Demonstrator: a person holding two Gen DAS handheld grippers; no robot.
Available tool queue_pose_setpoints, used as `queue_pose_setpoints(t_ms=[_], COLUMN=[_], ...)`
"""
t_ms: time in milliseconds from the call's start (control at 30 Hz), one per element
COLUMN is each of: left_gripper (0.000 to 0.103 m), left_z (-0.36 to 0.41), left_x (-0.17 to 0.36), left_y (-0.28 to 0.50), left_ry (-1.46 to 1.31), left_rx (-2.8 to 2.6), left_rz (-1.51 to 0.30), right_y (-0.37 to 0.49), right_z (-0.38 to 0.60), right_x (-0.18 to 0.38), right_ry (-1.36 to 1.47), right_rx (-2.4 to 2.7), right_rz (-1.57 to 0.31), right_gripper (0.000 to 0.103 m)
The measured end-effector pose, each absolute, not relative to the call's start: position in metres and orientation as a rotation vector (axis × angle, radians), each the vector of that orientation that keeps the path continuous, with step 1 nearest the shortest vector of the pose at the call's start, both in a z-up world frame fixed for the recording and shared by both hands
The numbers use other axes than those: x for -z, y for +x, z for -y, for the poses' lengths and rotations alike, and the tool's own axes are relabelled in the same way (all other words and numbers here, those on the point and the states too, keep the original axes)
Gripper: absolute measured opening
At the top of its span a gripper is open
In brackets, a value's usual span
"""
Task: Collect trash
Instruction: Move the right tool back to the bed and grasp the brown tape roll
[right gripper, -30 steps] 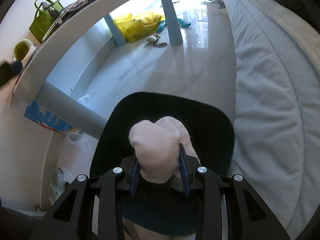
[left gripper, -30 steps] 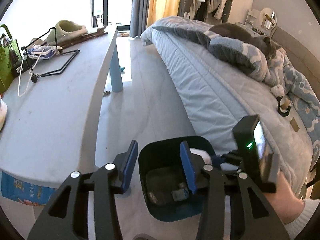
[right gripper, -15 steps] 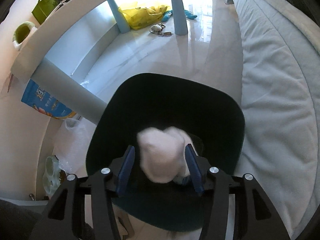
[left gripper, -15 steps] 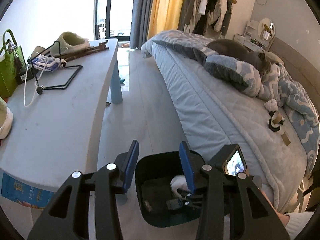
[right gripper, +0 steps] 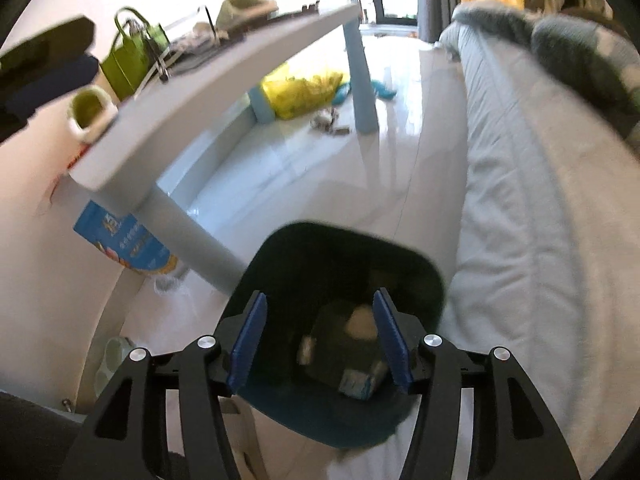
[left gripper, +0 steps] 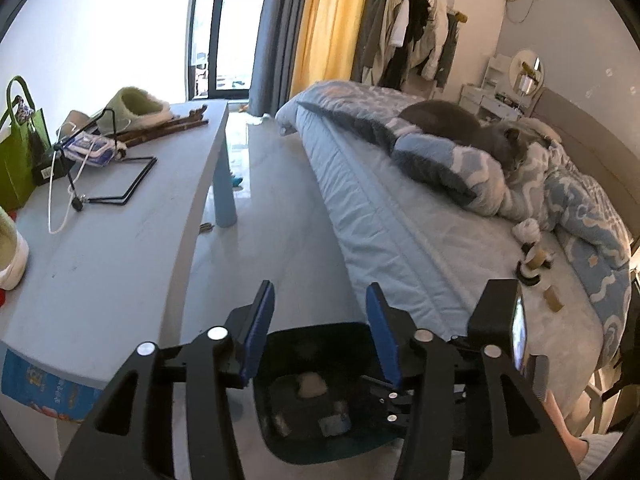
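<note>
A dark bin [right gripper: 340, 248] stands on the floor between the table and the bed; it also shows in the left wrist view [left gripper: 320, 330]. A pale crumpled wad [right gripper: 360, 318] lies inside it among other scraps; in the left wrist view the wad [left gripper: 310, 384] rests on the bin's bottom. My right gripper [right gripper: 320, 344] is open and empty, above the bin's mouth. My left gripper [left gripper: 318, 334] is open and empty, also above the bin. On the bed lie small items: a tape roll [left gripper: 536, 258] and a brown piece [left gripper: 554, 300].
A grey table [left gripper: 120, 240] with a green bag [left gripper: 16, 148], slippers and a wire stand is on the left. The bed [left gripper: 400, 232] with a grey cat [left gripper: 460, 128] is on the right. A yellow bag [right gripper: 304, 88] lies under the table.
My right gripper opened and let go of the pale wad, which dropped into the bin. The right gripper then rose and tilted up. The left gripper lifted slightly.
</note>
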State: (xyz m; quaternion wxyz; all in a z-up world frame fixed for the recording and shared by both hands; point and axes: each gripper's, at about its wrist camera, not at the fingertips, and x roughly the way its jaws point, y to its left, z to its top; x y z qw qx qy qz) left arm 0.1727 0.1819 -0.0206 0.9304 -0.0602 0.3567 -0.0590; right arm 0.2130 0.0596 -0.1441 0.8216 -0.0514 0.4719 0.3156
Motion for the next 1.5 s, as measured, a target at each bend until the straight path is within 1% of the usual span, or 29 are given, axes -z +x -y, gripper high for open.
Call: queue_pose_setpoints(t_ms=[167,233,267,433,500,567,800,1133,1500], left_gripper=[0.063,0.07,0.075,0.078,0.081,0.082,0.092,0.094,0.095], left_z=[-0.164,-0.155,-0.152,-0.13,-0.117,-0.109,-0.084,-0.048,0.002], left_x=[0.004,0.002,0.002,0.004,0.006,0.008,0.01,0.013,0.025], left_y=[0.169,0.17,0.17,0.176,0.178,0.179,0.186,0.197,0.217], left_ry=[-0.1,-0.098,-0.095,-0.075,-0.056,-0.044,-0.049,-0.07,-0.031], left_rx=[0.138,0.14,0.137,0.145,0.153,0.158,0.191,0.245,0.319], left_rz=[-0.682,-0.68,-0.679,-0.696,-0.702,-0.706,-0.702,-0.708,-0.731], right_y=[0.211,0.21,0.208,0.207,0.207,0.207,0.211,0.209,0.216], right_z=[-0.035,-0.024,-0.018,0.011,0.022,0.035,0.084,0.158,0.211], right_x=[0.115,0.105,0.101,0.08,0.075,0.071,0.064,0.066,0.076], right_ry=[-0.095,-0.089,-0.085,-0.069,-0.073,-0.079,-0.055,-0.021,-0.012], right_rx=[-0.66,-0.655,-0.649,-0.613,-0.594,-0.569,-0.499,-0.398,-0.338], right_rz=[-0.929,-0.901,-0.886,-0.819,-0.803,-0.786,-0.761,-0.75,-0.774], right_gripper=[0.064,0.067,0.068,0.074,0.077,0.078,0.081,0.088,0.089])
